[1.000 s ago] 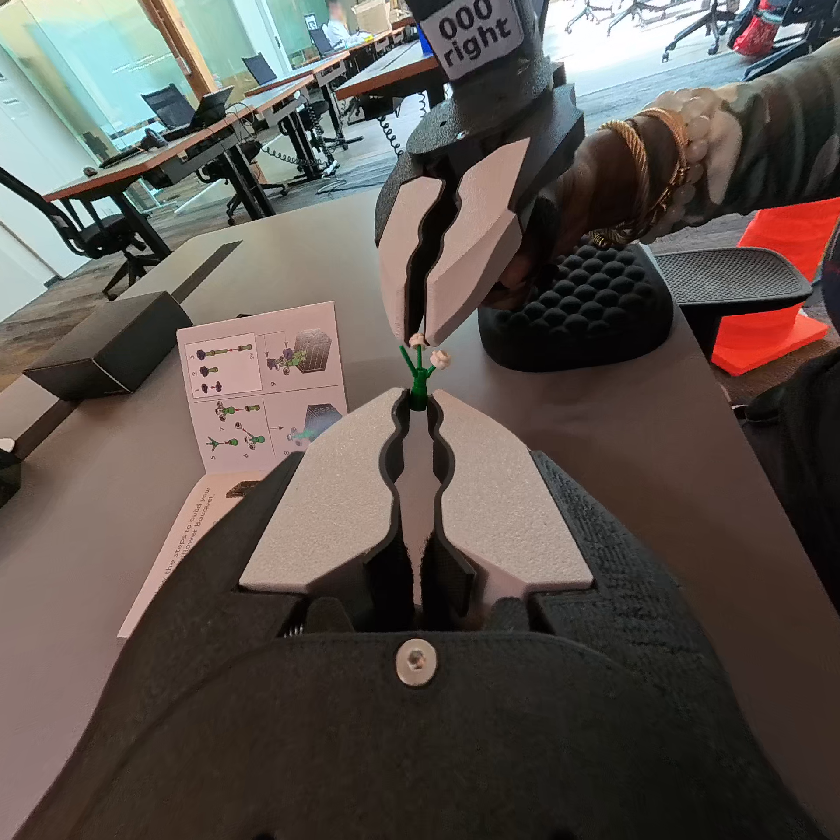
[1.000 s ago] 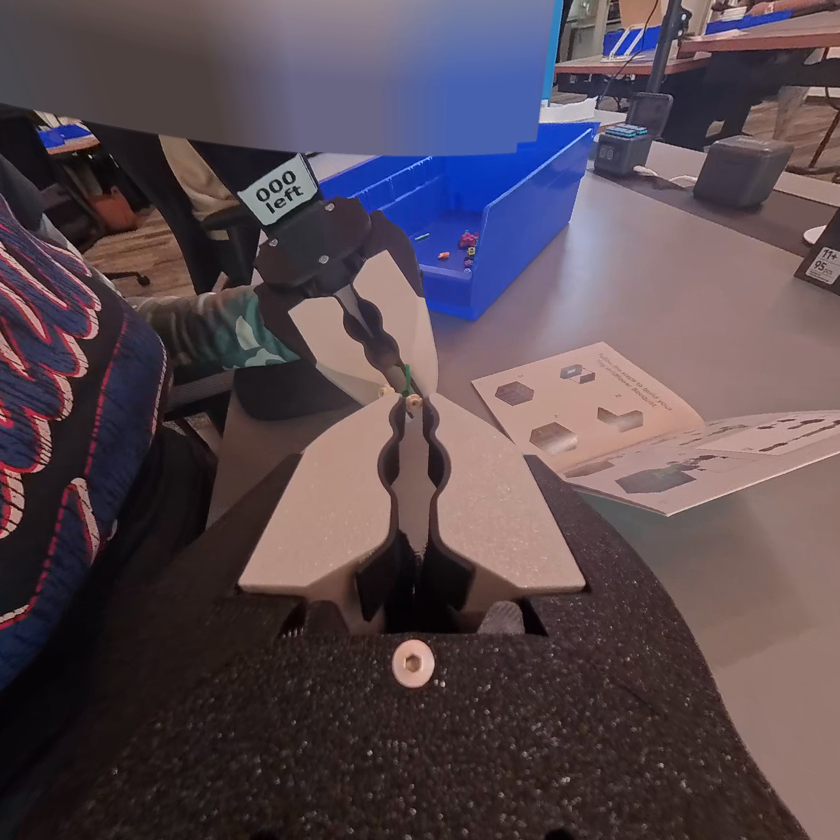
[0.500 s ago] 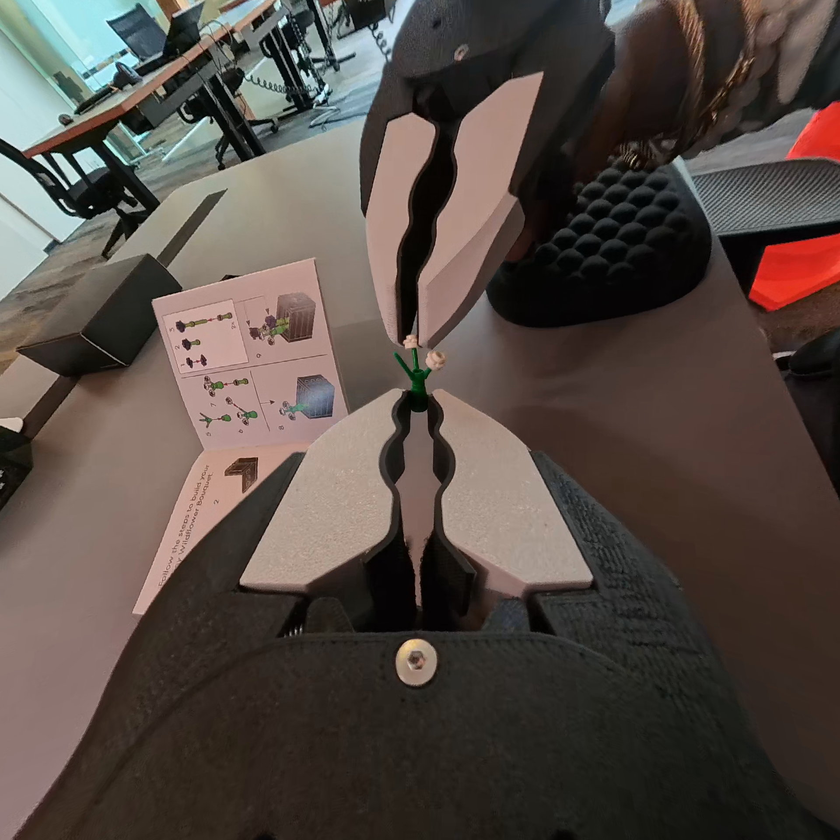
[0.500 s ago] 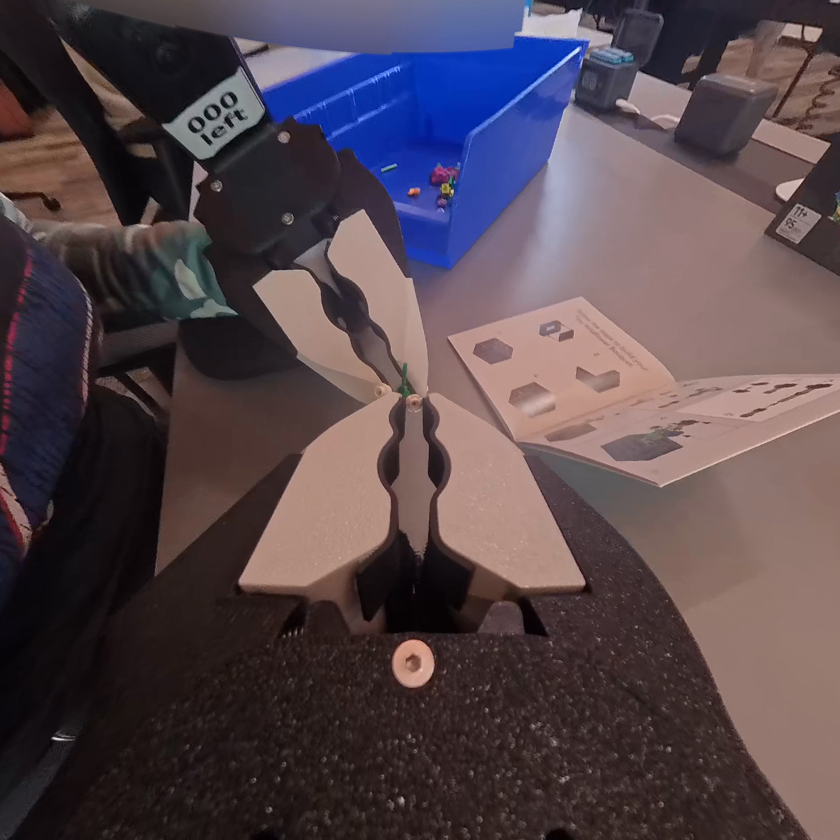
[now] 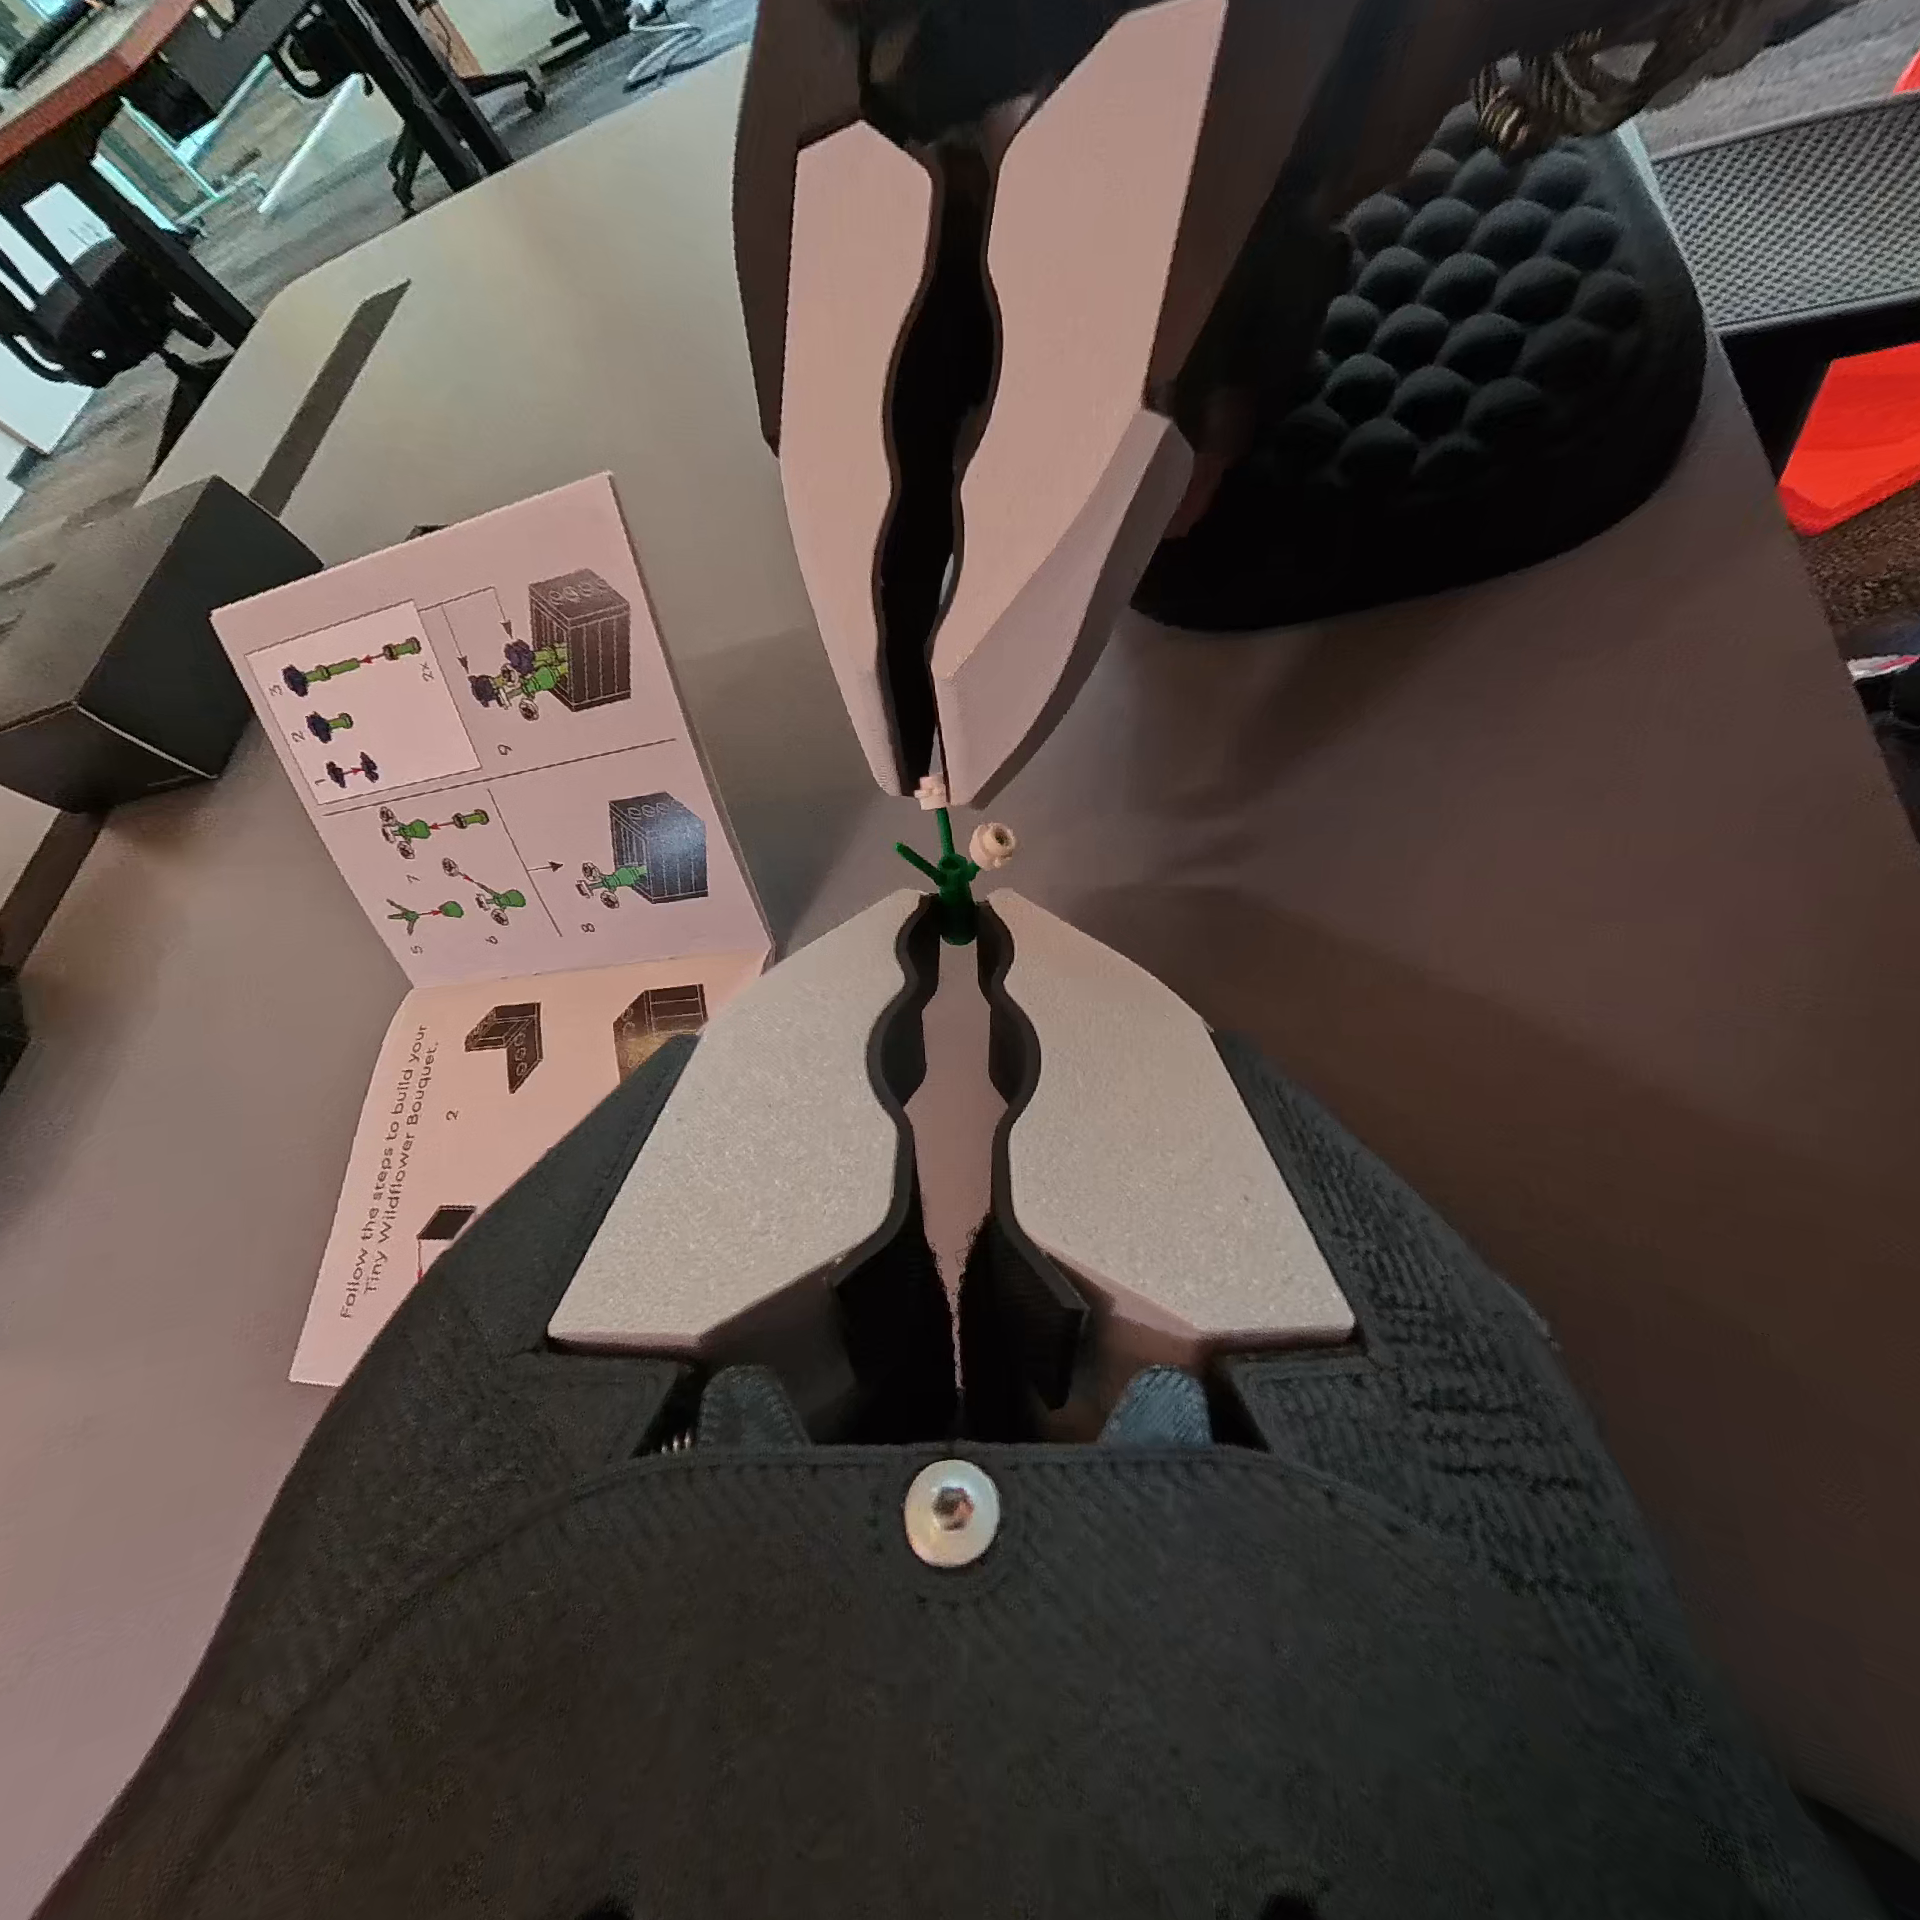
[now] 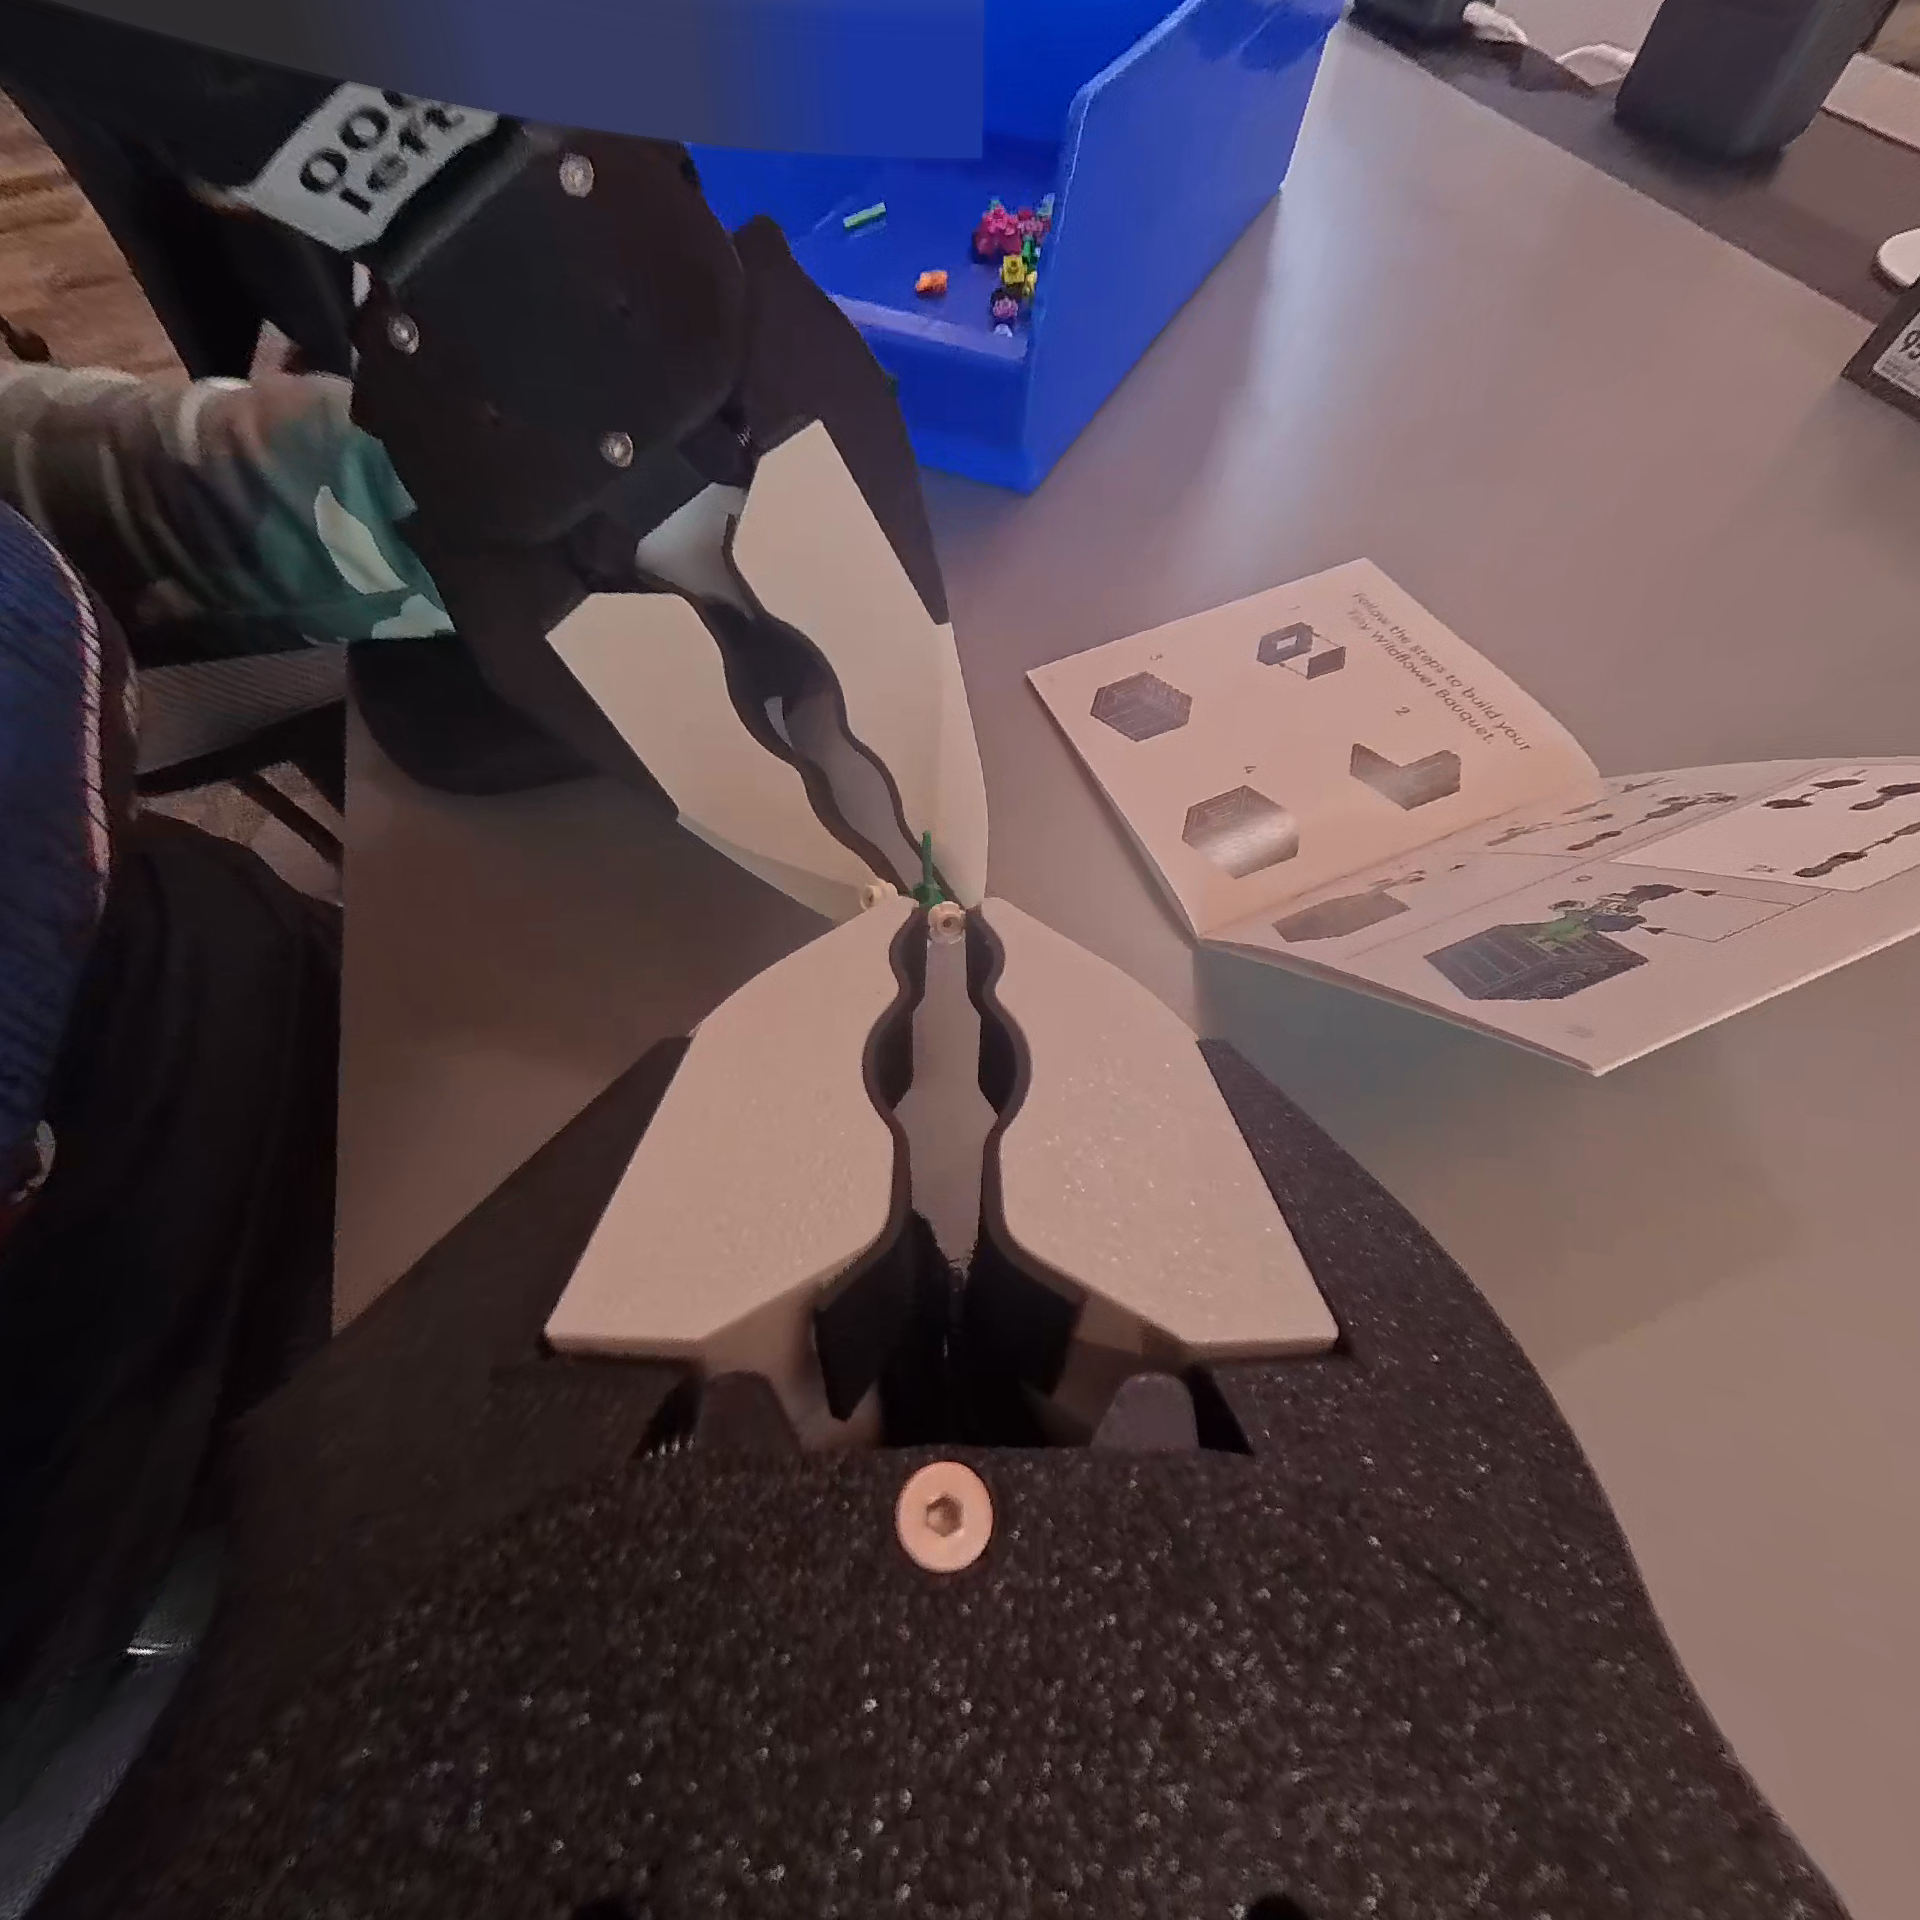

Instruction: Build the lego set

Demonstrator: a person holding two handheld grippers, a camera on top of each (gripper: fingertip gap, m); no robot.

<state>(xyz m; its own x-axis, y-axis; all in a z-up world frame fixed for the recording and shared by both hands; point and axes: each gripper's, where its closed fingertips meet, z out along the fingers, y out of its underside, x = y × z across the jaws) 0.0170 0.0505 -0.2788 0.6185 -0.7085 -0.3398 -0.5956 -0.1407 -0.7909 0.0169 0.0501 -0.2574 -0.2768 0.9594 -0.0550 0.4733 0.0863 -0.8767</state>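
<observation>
Left gripper (image 5: 951, 902) fingers pinch thin green plastic lego stem (image 5: 948, 878) w/ white stud; right gripper (image 6: 940, 906) fingers pinch small white round stud (image 6: 944, 920) at stem tip, above grey table (image 5: 1455, 831).

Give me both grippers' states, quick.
Left gripper: shut on the green stem.
Right gripper: shut on a small white piece, held at a stem tip.

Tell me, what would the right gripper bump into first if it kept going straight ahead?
Probably the green stem: the right gripper pinches a white stud right at one prong's tip. Just behind it is the left gripper, holding the stem's base. Depth is hard to judge.
</observation>
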